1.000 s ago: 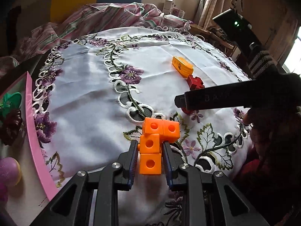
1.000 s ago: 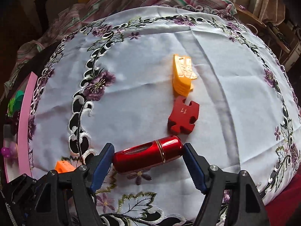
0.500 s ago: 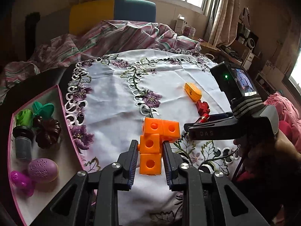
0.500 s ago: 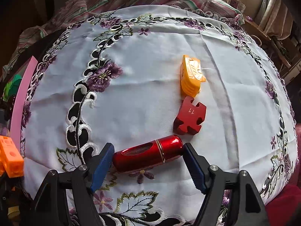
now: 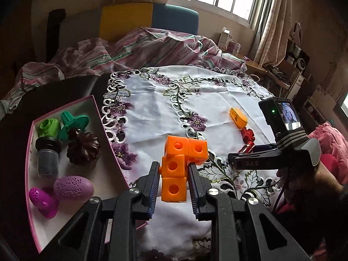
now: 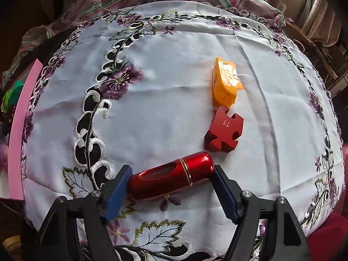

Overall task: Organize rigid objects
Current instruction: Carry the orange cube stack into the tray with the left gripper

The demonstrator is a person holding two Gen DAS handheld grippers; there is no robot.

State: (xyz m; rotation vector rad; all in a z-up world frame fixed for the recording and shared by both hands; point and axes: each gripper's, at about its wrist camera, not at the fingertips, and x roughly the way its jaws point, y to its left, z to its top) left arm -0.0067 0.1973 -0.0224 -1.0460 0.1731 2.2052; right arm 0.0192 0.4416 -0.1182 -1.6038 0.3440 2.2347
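Note:
My left gripper (image 5: 173, 166) is shut on an orange block of joined cubes (image 5: 184, 150) and holds it above the embroidered white tablecloth (image 5: 152, 113), beside the pink tray (image 5: 102, 174). My right gripper (image 6: 171, 173) points steeply down with both pads against the ends of a red metal cylinder (image 6: 171, 177) that lies on the cloth. From the left wrist view that gripper (image 5: 239, 152) shows at the right, a hand behind it. Just beyond the cylinder lie a red puzzle-shaped piece (image 6: 224, 130) and an orange ribbed piece (image 6: 225, 82).
The tray holds a green cap (image 5: 49, 127), a teal part (image 5: 74, 122), a dark cup (image 5: 46, 155), a brown flower-shaped piece (image 5: 83, 148) and two purple eggs (image 5: 72, 188). A striped blanket (image 5: 152, 47) lies beyond the table. The tray's pink edge (image 6: 21, 119) shows far left.
My left gripper has risen and drawn back toward the left with the orange block, bringing the tray into view. The right gripper has stayed on the red cylinder.

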